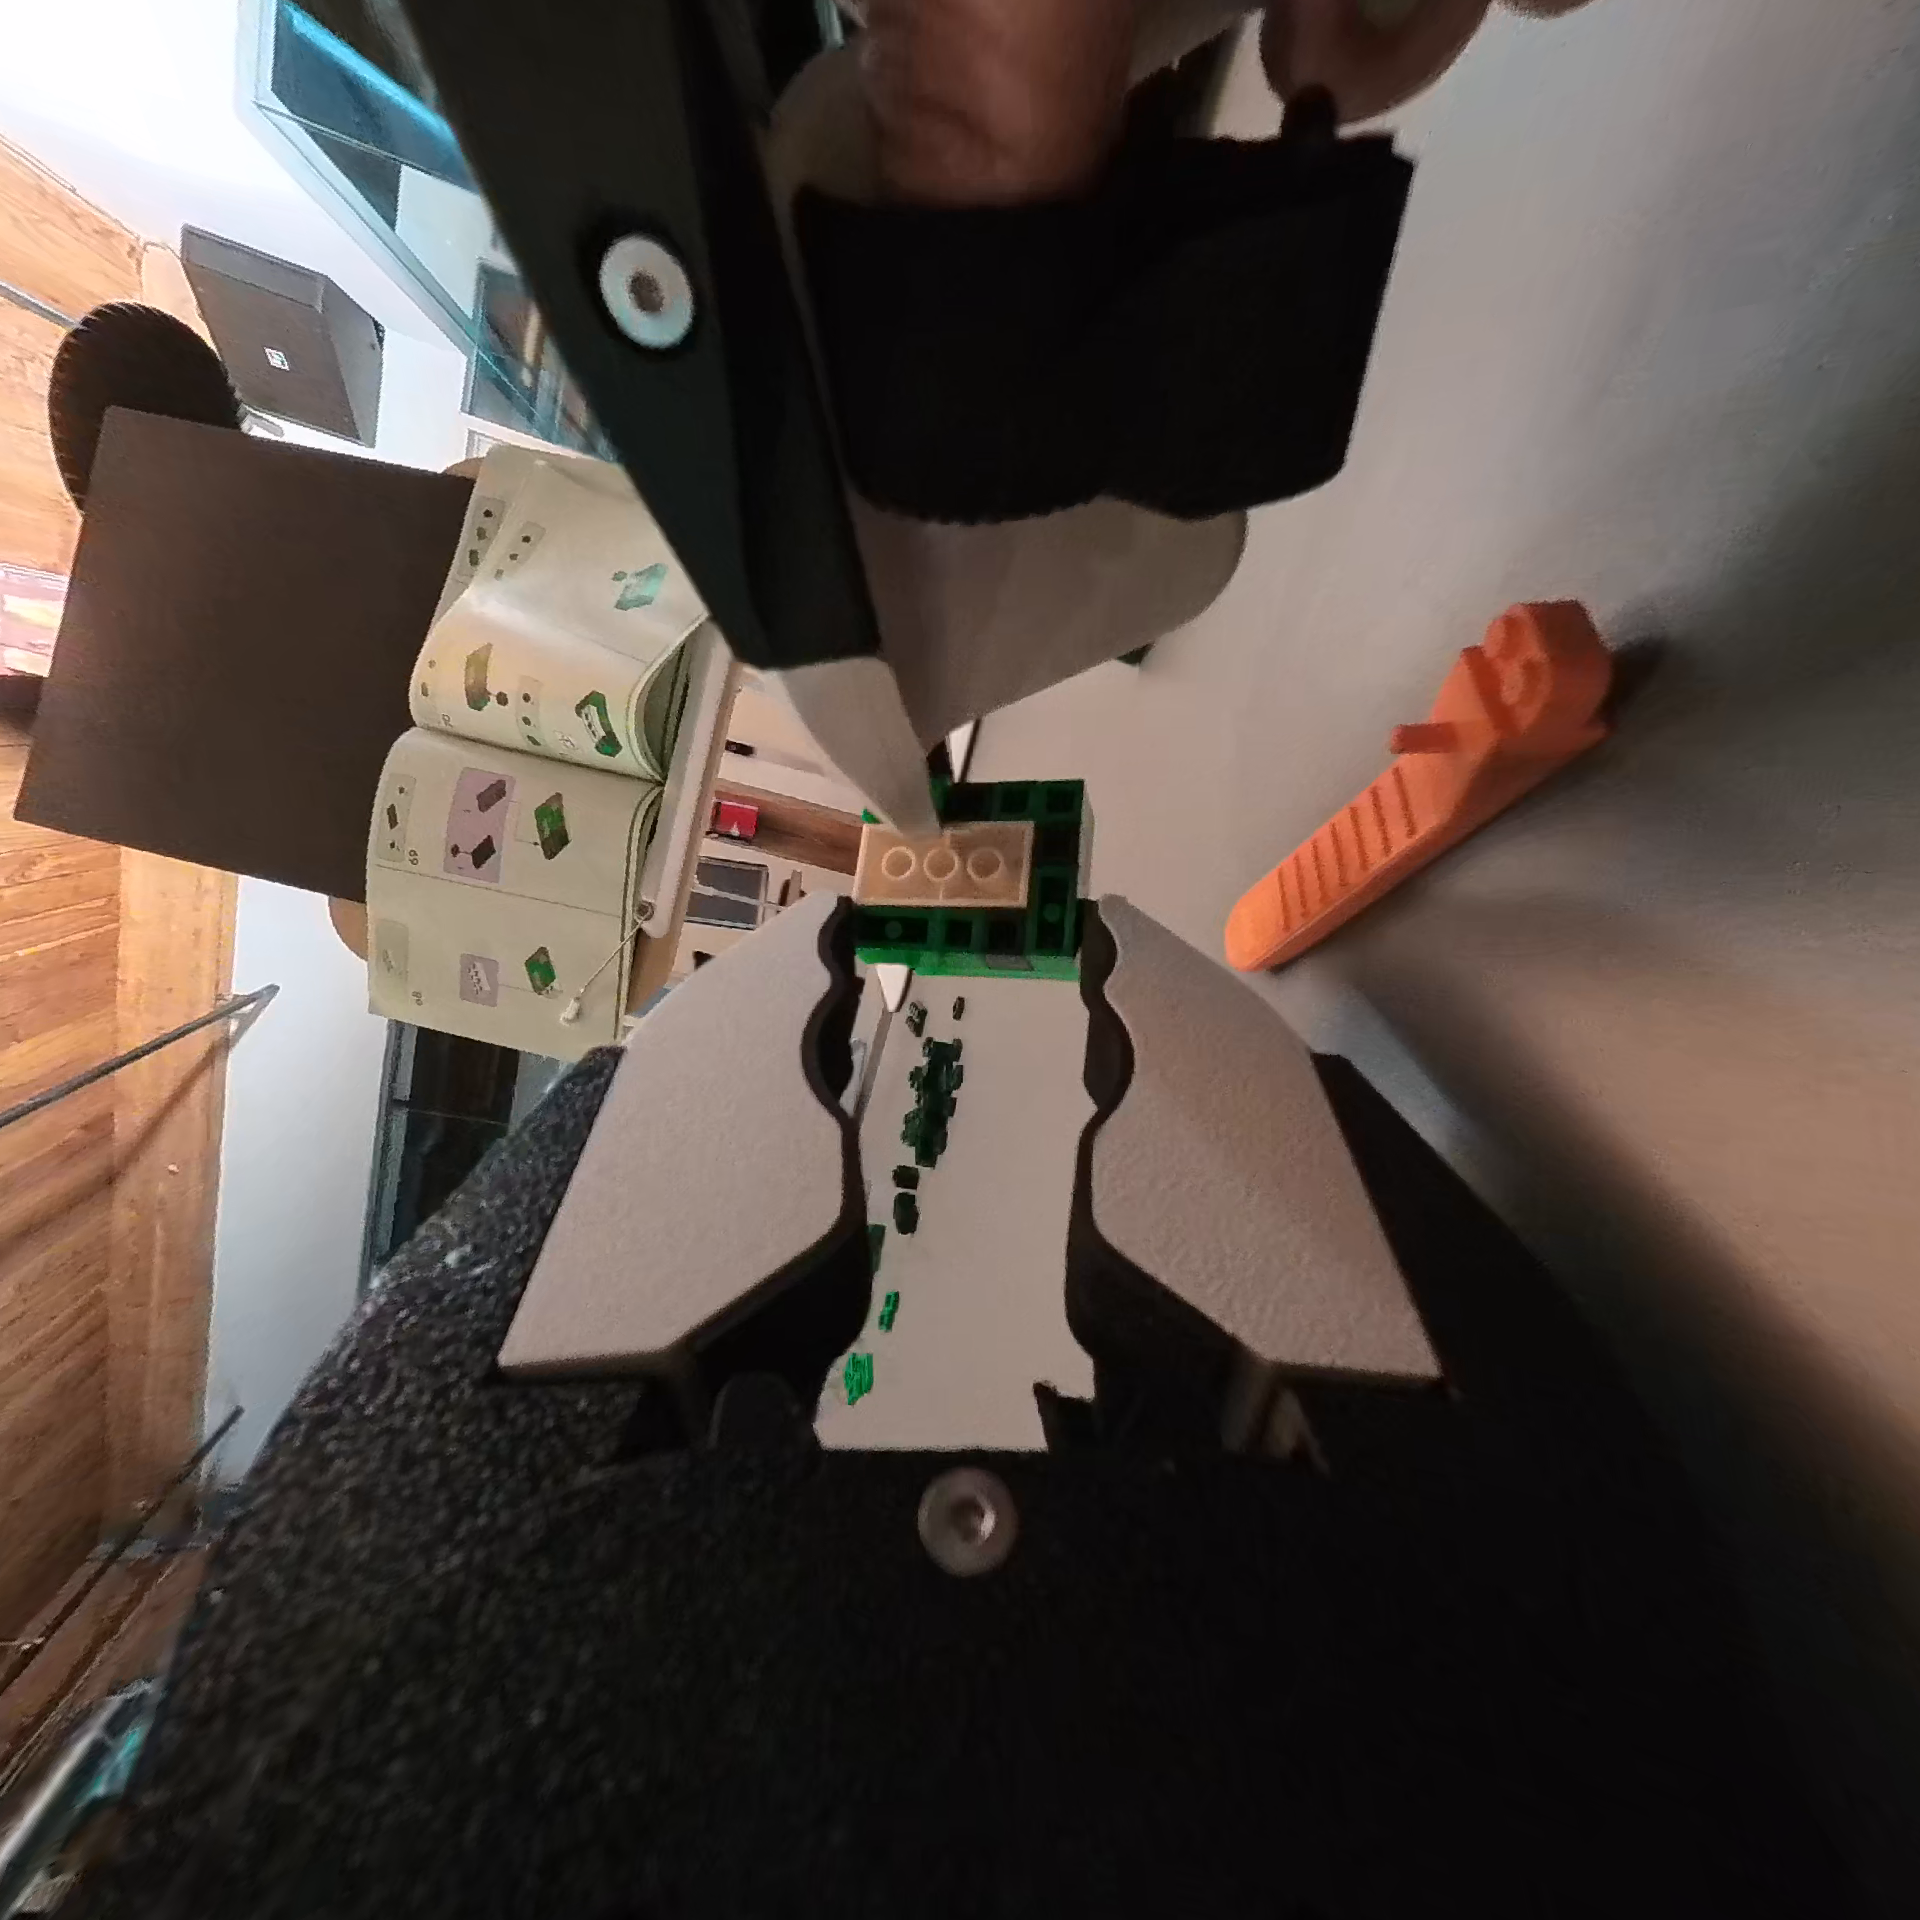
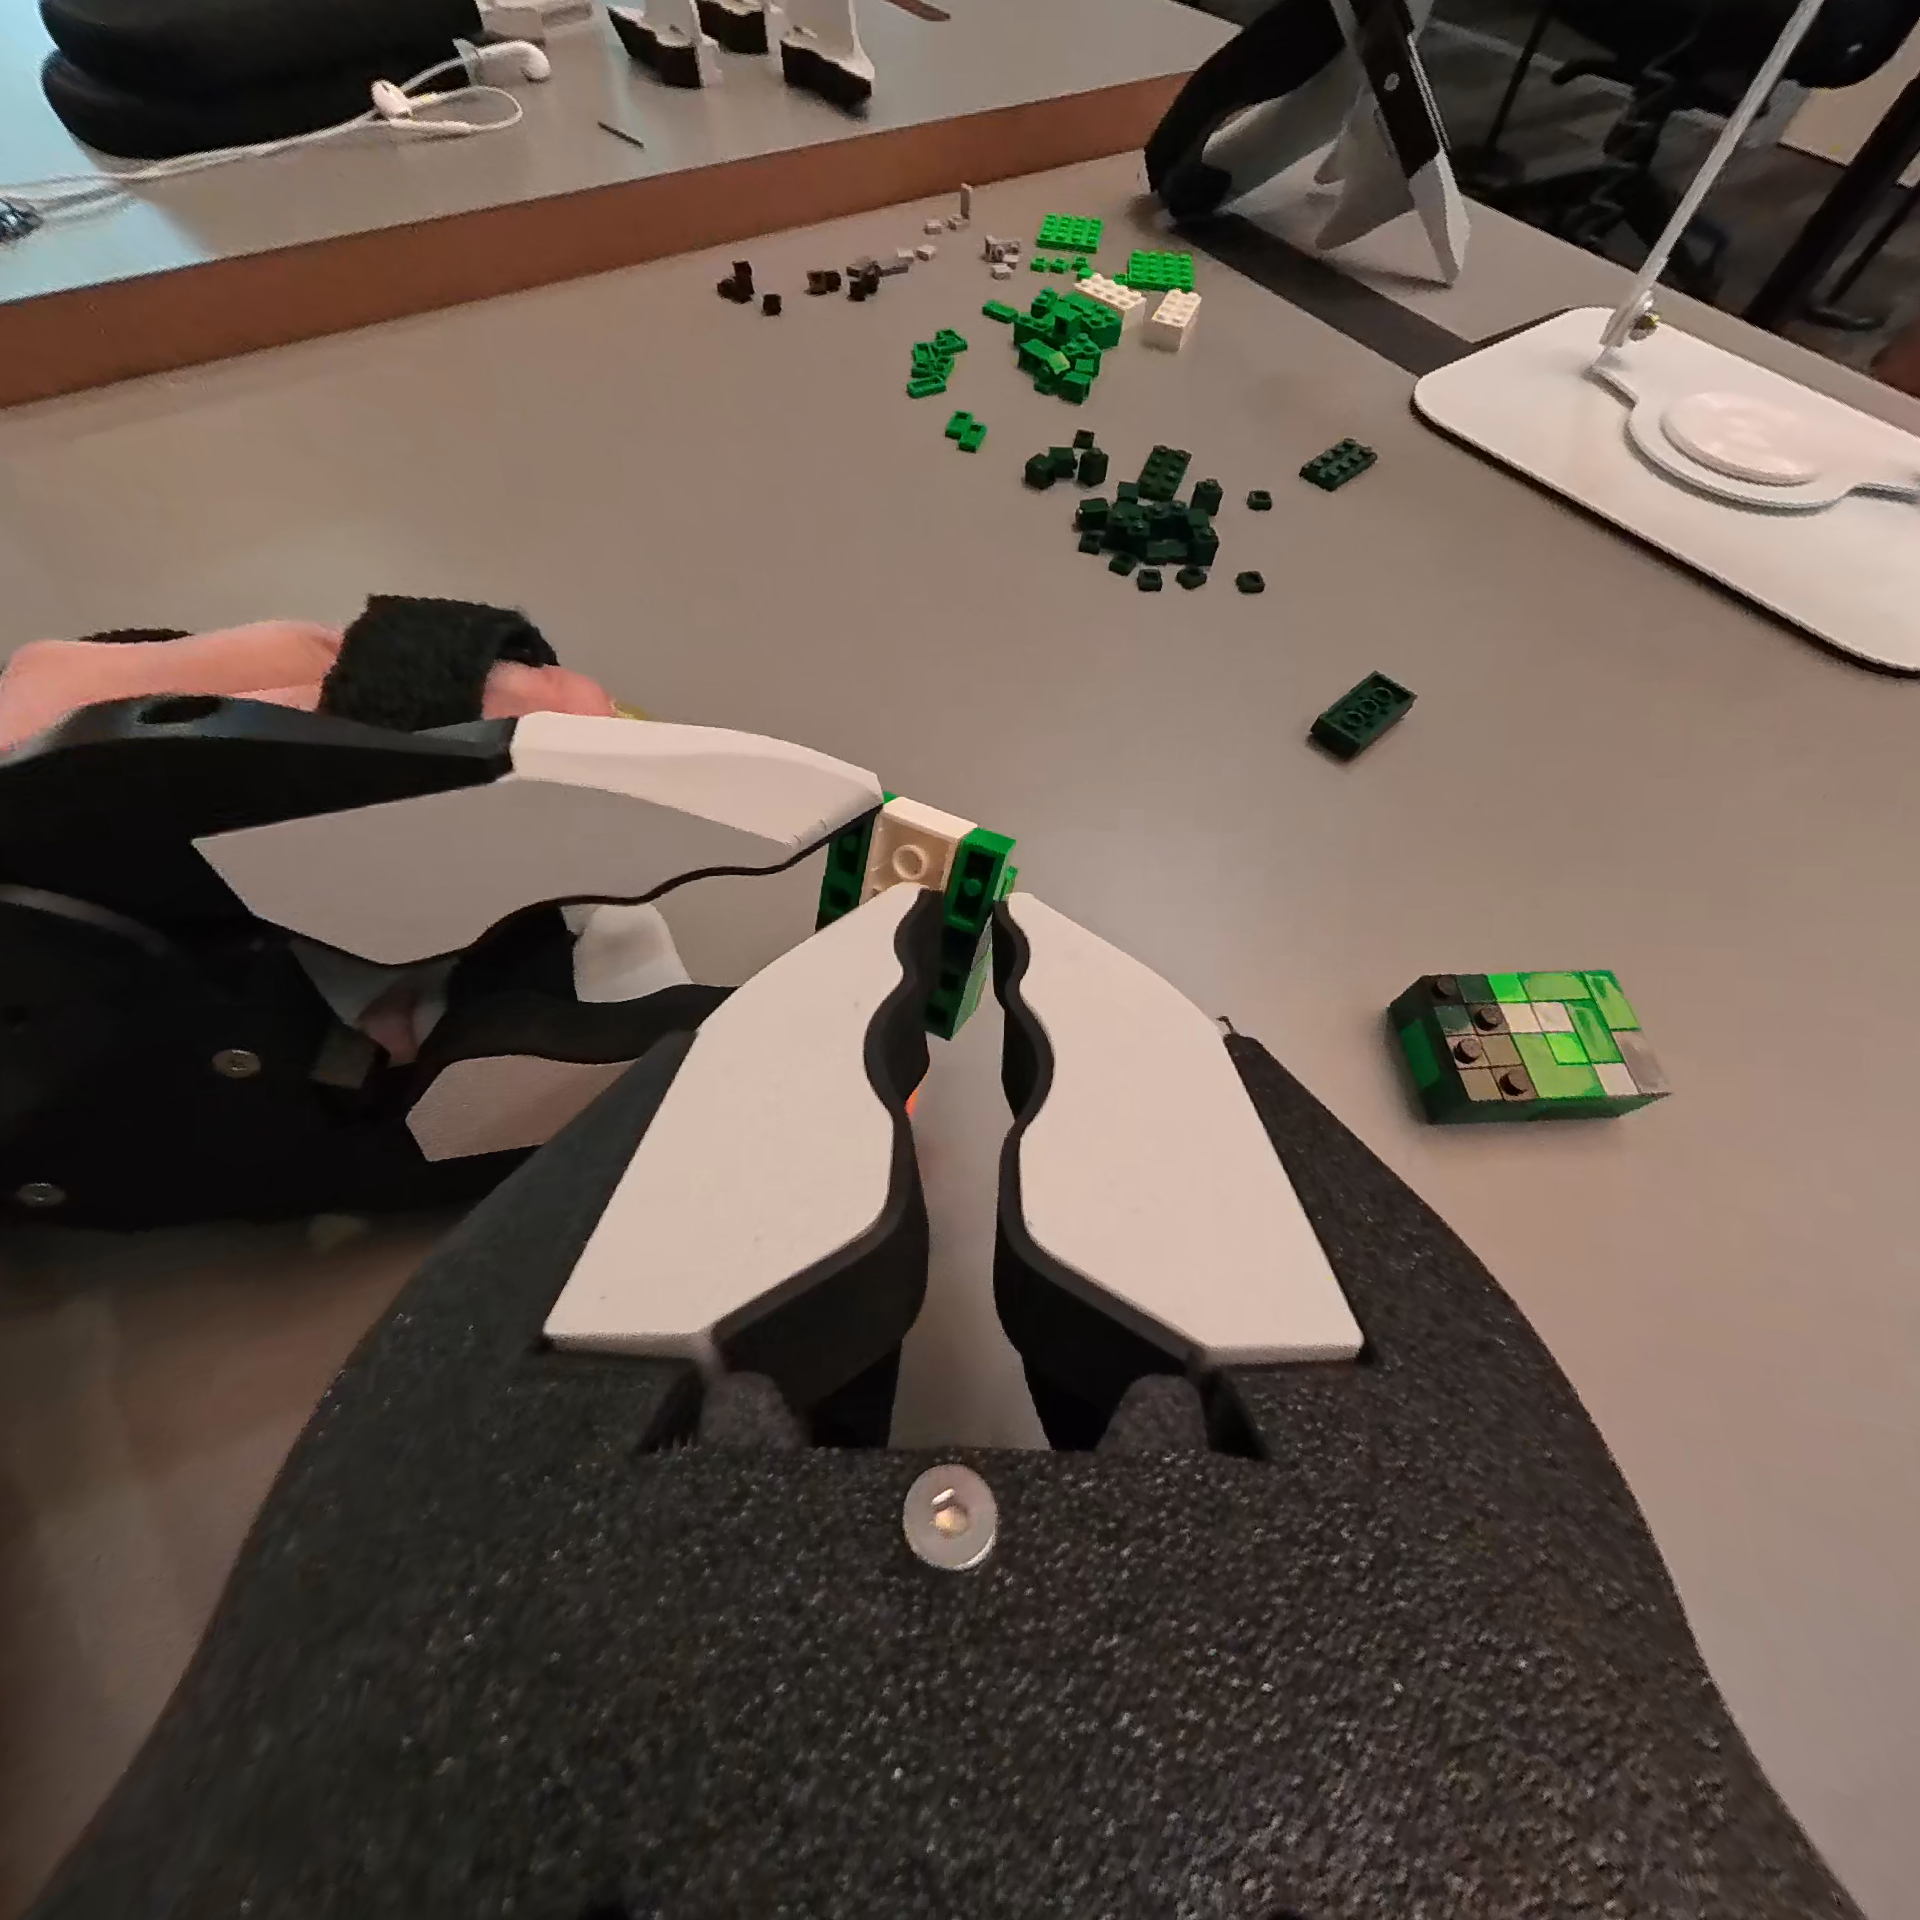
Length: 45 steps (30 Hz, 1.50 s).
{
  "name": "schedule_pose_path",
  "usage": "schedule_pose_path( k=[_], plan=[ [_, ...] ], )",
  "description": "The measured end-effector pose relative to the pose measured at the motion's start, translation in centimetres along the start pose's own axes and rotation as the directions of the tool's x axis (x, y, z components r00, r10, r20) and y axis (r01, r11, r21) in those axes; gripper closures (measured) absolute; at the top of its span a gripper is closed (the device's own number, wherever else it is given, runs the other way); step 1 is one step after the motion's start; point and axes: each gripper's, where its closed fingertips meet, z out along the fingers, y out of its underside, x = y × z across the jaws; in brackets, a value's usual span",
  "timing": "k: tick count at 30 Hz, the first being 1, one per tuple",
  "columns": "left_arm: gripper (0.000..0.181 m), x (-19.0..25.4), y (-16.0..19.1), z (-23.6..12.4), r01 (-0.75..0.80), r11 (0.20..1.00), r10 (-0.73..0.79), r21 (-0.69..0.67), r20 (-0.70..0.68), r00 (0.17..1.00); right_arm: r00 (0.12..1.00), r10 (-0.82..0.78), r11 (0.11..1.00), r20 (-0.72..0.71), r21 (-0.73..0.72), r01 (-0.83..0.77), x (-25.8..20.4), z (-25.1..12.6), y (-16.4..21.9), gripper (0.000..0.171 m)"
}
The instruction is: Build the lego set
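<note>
A small green lego assembly [image 2: 966, 925] with open walls is held in the air between both grippers. A white brick [image 2: 914, 847] sits in its top; in the left wrist view the brick [image 1: 945, 868] shows its underside. My right gripper [image 2: 961, 904] is shut on one green wall of the assembly. It enters the left wrist view from above, its fingertip [image 1: 909, 800] at the white brick. My left gripper [image 1: 971, 925] is shut across the width of the assembly [image 1: 1049, 894]. In the right wrist view it comes in from the left, with its upper finger [image 2: 623, 810] on the assembly.
On the grey table lie a finished green block [image 2: 1527, 1044], a dark green plate [image 2: 1361, 712], a dark green pile [image 2: 1143, 520], a bright green pile [image 2: 1060, 332] and white bricks [image 2: 1143, 307]. A white stand base [image 2: 1662, 499] is right. An orange brick separator [image 1: 1423, 800] and an open instruction booklet [image 1: 520, 779] show.
</note>
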Motion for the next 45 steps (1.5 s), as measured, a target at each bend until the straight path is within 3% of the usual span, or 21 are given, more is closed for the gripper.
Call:
schedule_pose_path(
  k=[23, 33, 37, 41, 43, 45],
  plan=[
    [0.139, -0.2, 0.2, 0.1, 0.037, 0.999, -0.037, -0.006, 0.001, 0.999, 0.997, -0.077, 0.997, -0.013, 0.024, 0.077, -0.4, -0.3, -0.4, 0.146],
    [0.139, -0.7, -0.3, -0.2, 0.051, 0.998, -0.052, 0.033, 0.028, 0.998, 0.973, 0.060, 0.980, 0.222, 0.171, -0.100, -0.3, -2.0, -1.8, 0.132],
    [0.139, -0.8, -1.3, -0.6, 0.062, 0.993, -0.065, 0.104, 0.028, 0.997, 0.887, 0.147, 0.951, 0.438, 0.183, -0.248, -0.1, -3.1, -2.2, 0.130],
    [0.139, -1.3, -2.5, -1.2, 0.076, 0.981, -0.085, 0.178, 0.046, 0.995, 0.681, 0.274, 0.918, 0.679, 0.027, -0.396, -1.1, -4.0, -1.0, 0.130],
    [0.139, -1.5, -2.9, -1.5, 0.077, 0.976, -0.089, 0.205, 0.052, 0.995, 0.614, 0.306, 0.897, 0.728, -0.005, -0.442, -1.3, -4.3, -0.9, 0.132],
    [0.139, -1.4, -3.2, -1.7, 0.079, 0.972, -0.091, 0.222, 0.046, 0.995, 0.600, 0.311, 0.893, 0.737, -0.010, -0.450, -1.4, -4.2, -0.9, 0.135]
  ],
)
